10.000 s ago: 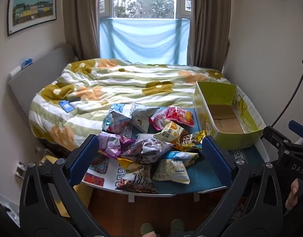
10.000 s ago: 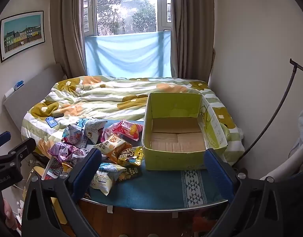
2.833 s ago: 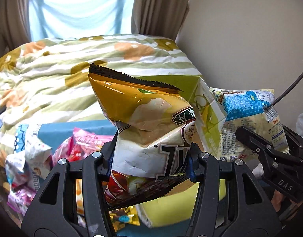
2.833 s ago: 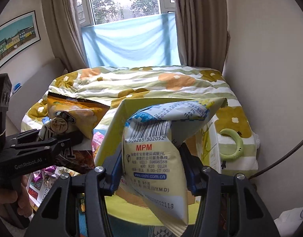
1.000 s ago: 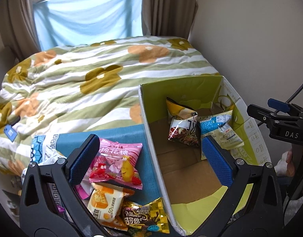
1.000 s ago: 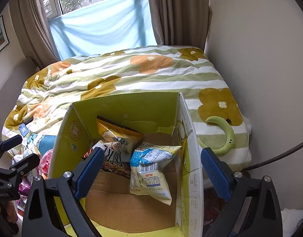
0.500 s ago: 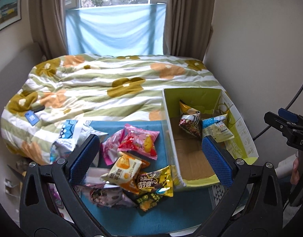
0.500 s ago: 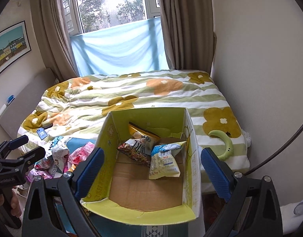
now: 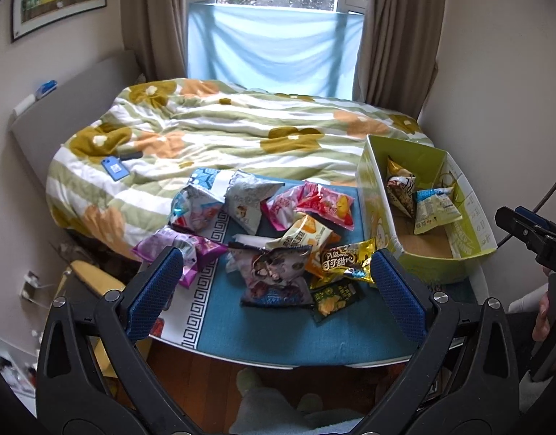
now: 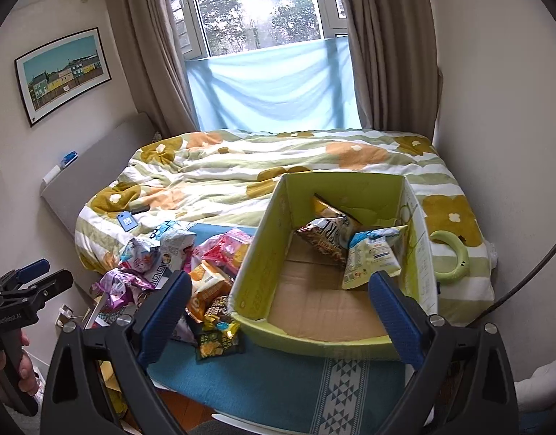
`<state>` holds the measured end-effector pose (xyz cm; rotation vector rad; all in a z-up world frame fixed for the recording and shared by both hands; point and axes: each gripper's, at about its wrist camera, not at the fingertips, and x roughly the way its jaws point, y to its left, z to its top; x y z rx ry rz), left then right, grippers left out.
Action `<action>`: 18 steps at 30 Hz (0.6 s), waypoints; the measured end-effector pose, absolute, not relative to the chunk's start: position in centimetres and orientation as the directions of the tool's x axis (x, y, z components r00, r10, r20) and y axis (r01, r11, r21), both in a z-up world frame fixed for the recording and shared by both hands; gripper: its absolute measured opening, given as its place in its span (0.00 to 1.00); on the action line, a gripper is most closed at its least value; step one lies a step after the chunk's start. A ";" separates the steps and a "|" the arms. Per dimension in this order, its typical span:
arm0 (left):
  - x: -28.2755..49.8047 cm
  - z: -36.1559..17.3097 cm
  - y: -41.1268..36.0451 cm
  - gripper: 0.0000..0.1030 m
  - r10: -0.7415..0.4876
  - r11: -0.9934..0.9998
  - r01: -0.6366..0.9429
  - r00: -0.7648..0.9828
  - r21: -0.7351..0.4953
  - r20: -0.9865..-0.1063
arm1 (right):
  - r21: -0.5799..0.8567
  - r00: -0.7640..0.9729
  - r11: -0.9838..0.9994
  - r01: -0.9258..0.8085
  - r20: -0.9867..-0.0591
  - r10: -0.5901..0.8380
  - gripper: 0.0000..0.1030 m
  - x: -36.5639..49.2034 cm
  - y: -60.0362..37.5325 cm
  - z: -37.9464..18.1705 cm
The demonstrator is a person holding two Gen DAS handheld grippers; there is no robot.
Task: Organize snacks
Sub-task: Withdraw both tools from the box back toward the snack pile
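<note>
A pile of snack bags [image 9: 278,232] lies on a blue cloth-covered table [image 9: 278,330]. To its right stands an open yellow-green cardboard box [image 9: 381,214], also in the right wrist view [image 10: 258,282]. Two bags lean at its far end: a brown-and-yellow chip bag [image 10: 326,233] and a white-and-blue bag [image 10: 372,257]. My left gripper [image 9: 274,290] is open and empty, held back above the table's front edge, facing the pile. My right gripper [image 10: 278,311] is open and empty, in front of the box.
A bed with a flowered quilt [image 9: 223,134] lies behind the table, under a window. A blue card [image 9: 115,168] and a green ring [image 10: 455,257] lie on the quilt. A wall is close on the right. Wooden floor and slippered feet [image 9: 263,395] show below.
Both grippers have pulled back and away from the box after letting go of the two bags, which now rest inside it. Both views are wider, showing the whole table.
</note>
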<state>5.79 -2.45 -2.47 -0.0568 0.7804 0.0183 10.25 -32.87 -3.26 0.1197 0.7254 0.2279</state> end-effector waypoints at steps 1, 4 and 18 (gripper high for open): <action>5.5 -2.6 -1.8 0.99 -0.003 0.998 -0.040 0.710 -0.045 -0.704 | 0.196 0.722 0.965 -0.173 -0.642 0.259 0.95 9.9 -32.3 -3.5; 4.8 -3.2 0.2 0.99 -0.006 0.998 -0.045 0.710 -0.054 -0.704 | 0.211 0.708 0.956 -0.204 -0.643 0.293 0.95 9.0 -30.4 -4.3; 9.1 -8.2 11.3 0.99 -0.052 0.998 0.008 0.612 -0.059 -0.789 | 0.205 0.653 0.944 -0.259 -0.683 0.327 0.95 8.7 -18.1 -8.5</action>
